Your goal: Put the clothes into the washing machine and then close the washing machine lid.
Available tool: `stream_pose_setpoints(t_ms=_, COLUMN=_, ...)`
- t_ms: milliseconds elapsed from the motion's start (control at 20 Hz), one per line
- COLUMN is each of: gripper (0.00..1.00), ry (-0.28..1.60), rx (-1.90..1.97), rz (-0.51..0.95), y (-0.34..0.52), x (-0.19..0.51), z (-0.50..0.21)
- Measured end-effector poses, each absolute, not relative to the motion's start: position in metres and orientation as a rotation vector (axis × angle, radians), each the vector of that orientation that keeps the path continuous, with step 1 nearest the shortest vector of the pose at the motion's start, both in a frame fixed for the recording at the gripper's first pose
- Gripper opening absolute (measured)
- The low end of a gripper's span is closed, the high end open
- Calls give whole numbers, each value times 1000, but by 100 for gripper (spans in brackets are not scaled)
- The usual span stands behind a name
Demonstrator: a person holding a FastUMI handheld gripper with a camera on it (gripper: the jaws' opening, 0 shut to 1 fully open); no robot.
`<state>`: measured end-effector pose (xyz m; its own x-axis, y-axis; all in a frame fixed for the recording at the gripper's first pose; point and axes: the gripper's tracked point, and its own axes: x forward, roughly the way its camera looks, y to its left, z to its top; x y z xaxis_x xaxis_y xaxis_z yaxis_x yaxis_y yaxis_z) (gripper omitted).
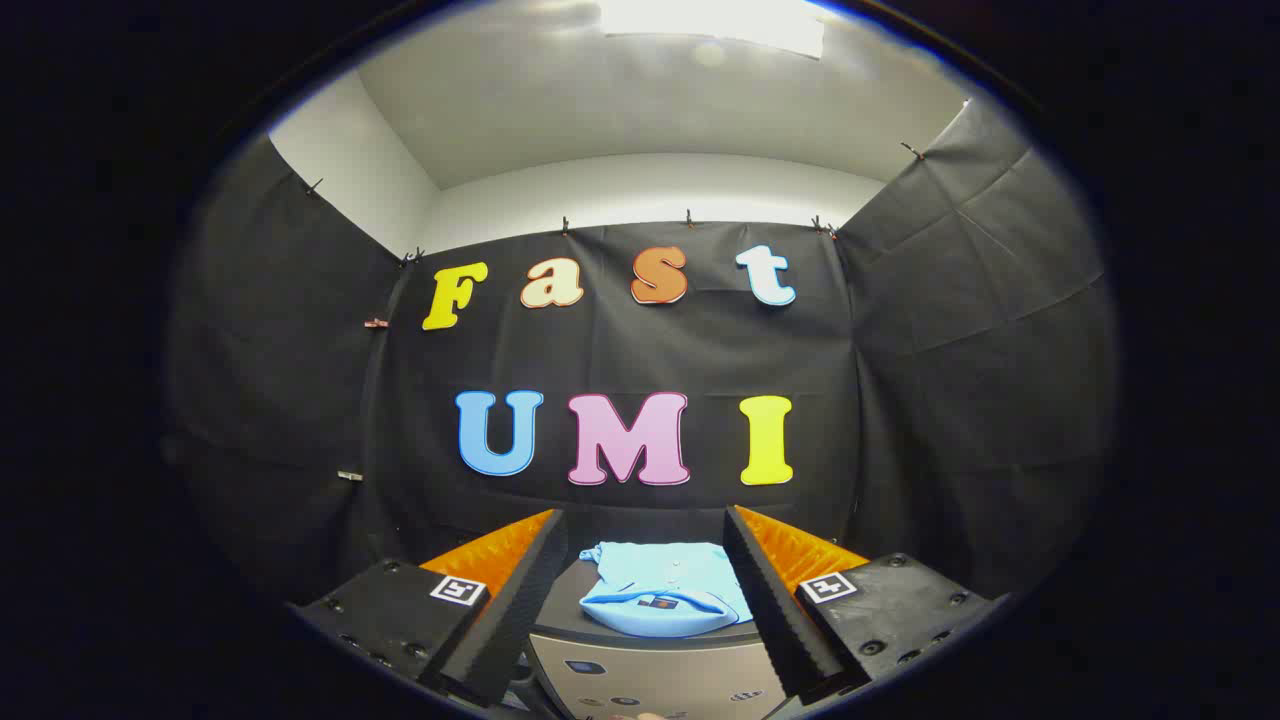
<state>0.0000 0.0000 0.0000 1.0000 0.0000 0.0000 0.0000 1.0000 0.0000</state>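
Observation:
A light blue folded garment (pixel 665 590) lies on the dark top of the washing machine (pixel 650 680), whose pale front panel with small controls shows below it. My gripper (pixel 645 540) is open, its two fingers (pixel 520 590) spread wide on either side of the garment, which sits just ahead and below between them. Nothing is held. I cannot tell from here whether the machine's lid is open or down.
Black cloth walls (pixel 300 400) enclose the booth on the left, back and right. A white ceiling with a bright light panel (pixel 715 20) is overhead.

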Motion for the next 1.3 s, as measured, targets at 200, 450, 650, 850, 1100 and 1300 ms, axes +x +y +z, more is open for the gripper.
stream_pose_setpoints(t_ms=200, gripper=98, ry=2, rx=4, rz=-1, y=0, x=3, z=-2)
stream_pose_setpoints(t_ms=450, gripper=98, ry=15, rx=7, rz=4, y=0, x=5, z=-5)
stream_pose_setpoints(t_ms=650, gripper=98, ry=20, rx=4, rz=-13, y=-3, x=5, z=-5)
stream_pose_setpoints(t_ms=850, gripper=98, ry=13, rx=-2, rz=3, y=2, x=2, z=-3)
stream_pose_setpoints(t_ms=1100, gripper=98, ry=15, rx=1, rz=0, y=1, x=2, z=-3)
stream_pose_setpoints(t_ms=1300, gripper=98, ry=26, rx=2, rz=-8, y=-2, x=4, z=-6)
